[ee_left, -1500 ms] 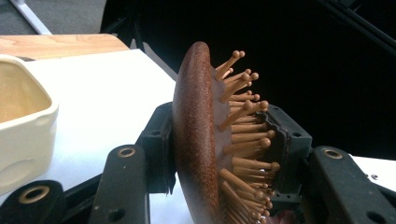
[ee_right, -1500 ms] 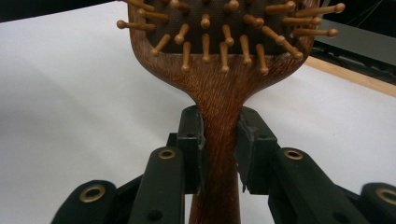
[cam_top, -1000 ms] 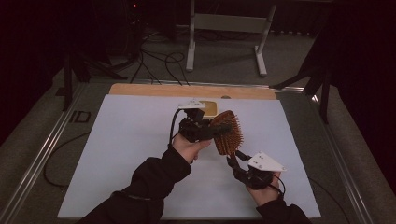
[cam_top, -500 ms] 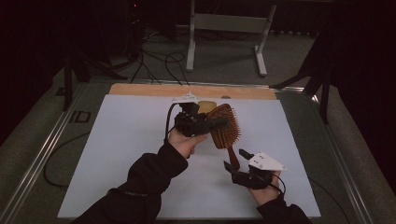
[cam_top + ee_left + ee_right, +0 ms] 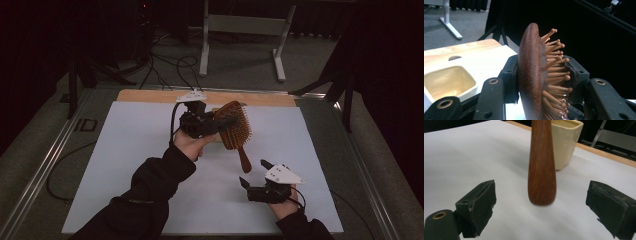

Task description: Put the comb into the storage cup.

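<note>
Hairbrush of dark reddish-brown wood hangs in the air above the white table sheet, clamped at its head in my left gripper. Its paddle is a broad rounded oval, and its back has a fine speckled grain in the left gripper view. Rows of slim wooden pins with small round knobs stand out from the other face. One black jaw presses the smooth back and the other presses into the pins, so the brush is held edge-on between them. The handle tapers from the head, then swells to a blunt rounded end, smooth and faintly streaked, and it points down toward my right gripper.

My right gripper sits just below that handle end with its jaws spread wide; they have just been opening, and the handle now stands free between the two rough, chipped black pads without touching either. Beyond the brush, on the far side of the sheet, stands a cream container with glossy, slightly tapered walls and squared corners.

My left hand is raised over the sheet, wrist bent, forearm in a black sleeve reaching toward the brush. My right hand stays low near the sheet's near edge, its gripper angled up at the handle.
</note>
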A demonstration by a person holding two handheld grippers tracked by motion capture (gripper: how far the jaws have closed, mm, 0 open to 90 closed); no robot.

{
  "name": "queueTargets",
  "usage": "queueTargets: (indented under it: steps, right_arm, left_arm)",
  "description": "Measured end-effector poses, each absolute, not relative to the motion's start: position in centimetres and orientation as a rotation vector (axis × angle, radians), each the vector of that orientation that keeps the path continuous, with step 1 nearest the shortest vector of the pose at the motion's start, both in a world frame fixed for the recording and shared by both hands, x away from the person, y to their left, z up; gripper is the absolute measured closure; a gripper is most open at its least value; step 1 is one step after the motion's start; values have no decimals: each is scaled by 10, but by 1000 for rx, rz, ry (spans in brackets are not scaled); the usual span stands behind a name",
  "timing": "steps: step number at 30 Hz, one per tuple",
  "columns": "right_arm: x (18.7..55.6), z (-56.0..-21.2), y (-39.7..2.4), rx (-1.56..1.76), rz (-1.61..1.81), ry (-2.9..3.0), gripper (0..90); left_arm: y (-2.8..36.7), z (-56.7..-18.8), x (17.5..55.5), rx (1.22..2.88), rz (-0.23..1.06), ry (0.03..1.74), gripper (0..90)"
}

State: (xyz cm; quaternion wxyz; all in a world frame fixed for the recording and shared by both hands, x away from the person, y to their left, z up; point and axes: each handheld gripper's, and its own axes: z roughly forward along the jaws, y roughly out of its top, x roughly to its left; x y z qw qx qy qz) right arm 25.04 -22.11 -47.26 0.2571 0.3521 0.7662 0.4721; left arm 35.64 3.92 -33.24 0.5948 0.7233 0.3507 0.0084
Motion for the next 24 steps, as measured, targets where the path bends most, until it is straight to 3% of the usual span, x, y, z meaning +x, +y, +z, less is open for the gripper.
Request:
queueTargets:
  steps: [24]
  right_arm:
    - [247, -473, -233, 947, 1296, 2097, 91]
  left_arm:
    - [60, -304, 399, 1603, 140, 894, 539]
